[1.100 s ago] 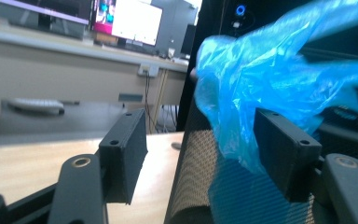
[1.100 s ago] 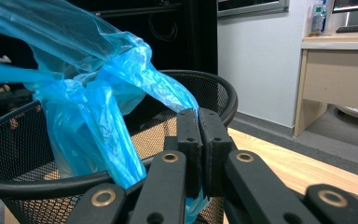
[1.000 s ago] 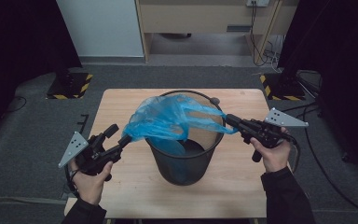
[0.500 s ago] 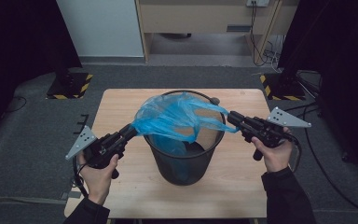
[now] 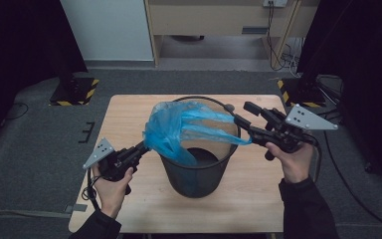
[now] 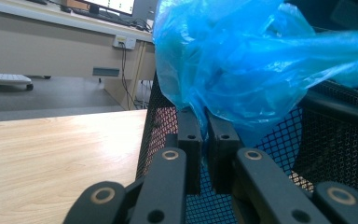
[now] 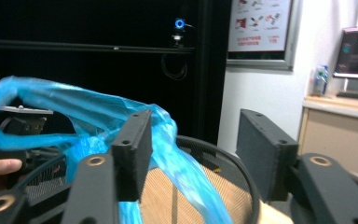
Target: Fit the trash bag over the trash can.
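A black mesh bin (image 5: 199, 174) stands mid-table with a blue plastic bag (image 5: 174, 127) bunched over its left rim. My left gripper (image 5: 142, 147) is at that rim; its jaws have just been closing and are shut on the bag's (image 6: 242, 60) lower edge, as the left gripper (image 6: 204, 114) view shows against the bin wall (image 6: 335, 140). Thin strands of bag stretch right to my right gripper (image 5: 242, 113). Its jaws have just been opening. In the right gripper (image 7: 196, 126) view the bag (image 7: 74, 105) hangs by the left jaw, unpinched, above the bin rim (image 7: 223, 154).
The wooden table (image 5: 129, 114) has bare room left and right of the bin. A cabinet (image 5: 209, 17) and a white panel (image 5: 104, 30) stand beyond the far edge. Dark floor surrounds the table, with cables (image 5: 283, 57) at the back right.
My left gripper moved right to the bin's left rim and closed on the bag. My right gripper rose and opened, letting go of the bag, which gathered toward the left.
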Motion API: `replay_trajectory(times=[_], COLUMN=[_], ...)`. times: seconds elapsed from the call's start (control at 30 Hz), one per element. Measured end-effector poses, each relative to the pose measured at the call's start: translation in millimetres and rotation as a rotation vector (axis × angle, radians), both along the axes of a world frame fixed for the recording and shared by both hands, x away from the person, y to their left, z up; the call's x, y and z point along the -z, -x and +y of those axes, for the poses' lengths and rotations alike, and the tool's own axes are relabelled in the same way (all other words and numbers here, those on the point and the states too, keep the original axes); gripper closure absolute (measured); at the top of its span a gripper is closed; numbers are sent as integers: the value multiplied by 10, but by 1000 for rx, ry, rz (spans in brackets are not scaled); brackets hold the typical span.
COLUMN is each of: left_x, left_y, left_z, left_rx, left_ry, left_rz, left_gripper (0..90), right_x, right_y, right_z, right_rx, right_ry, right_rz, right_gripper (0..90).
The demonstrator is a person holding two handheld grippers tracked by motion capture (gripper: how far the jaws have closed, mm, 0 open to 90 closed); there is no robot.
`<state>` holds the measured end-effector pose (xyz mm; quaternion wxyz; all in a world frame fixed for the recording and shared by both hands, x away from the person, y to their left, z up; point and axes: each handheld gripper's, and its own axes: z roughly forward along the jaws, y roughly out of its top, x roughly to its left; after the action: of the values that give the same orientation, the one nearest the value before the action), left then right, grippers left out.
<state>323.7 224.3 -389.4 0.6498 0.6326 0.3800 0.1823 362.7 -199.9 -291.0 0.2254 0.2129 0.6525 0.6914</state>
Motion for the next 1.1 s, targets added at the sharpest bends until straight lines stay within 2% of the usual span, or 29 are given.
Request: replay_trajectory(times=[0.1, 0.17, 0.3, 0.43, 0.57, 0.67, 0.73, 0.8, 0.9, 0.93, 1.03, 1.1], left_x=[11, 18, 34, 45, 42, 47, 48, 45, 42, 41, 36, 30], left_y=[-9, -20, -38, -54, -67, -81, -87, -88, -89, -89, -91, -94], left_z=[0, -1, -3, -3, 7, 7, 6, 10, 18, 22, 33, 47], left_rx=[6, 14, 26, 32, 35, 41, 43, 43, 39, 40, 39, 36], left_ry=[5, 11, 18, 28, 25, 34, 35, 33, 35, 35, 40, 43], left_rz=[4, 7, 18, 24, 26, 28, 29, 27, 26, 26, 24, 22], left_gripper=[851, 851, 846, 835, 822, 813, 809, 805, 802, 802, 802, 802], right_x=[-139, -235, -394, -383, -340, -347, -349, -343, -334, -330, -323, -329], right_y=[-71, -111, -203, -301, -415, -501, -557, -604, -673, -697, -751, -788], right_z=[198, 308, 582, 887, 1135, 1304, 1420, 1530, 1641, 1667, 1712, 1722], right_rx=[-26, -47, -115, -183, -202, -235, -247, -264, -294, -283, -259, -230], right_ry=[31, 34, 54, 113, 176, 198, 237, 276, 278, 274, 279, 277], right_rz=[-31, -52, -62, -46, -34, -29, -31, -30, 11, 13, 89, 139], right_gripper=[401, 381, 349, 327, 319, 314, 319, 356, 526, 615, 835, 899])
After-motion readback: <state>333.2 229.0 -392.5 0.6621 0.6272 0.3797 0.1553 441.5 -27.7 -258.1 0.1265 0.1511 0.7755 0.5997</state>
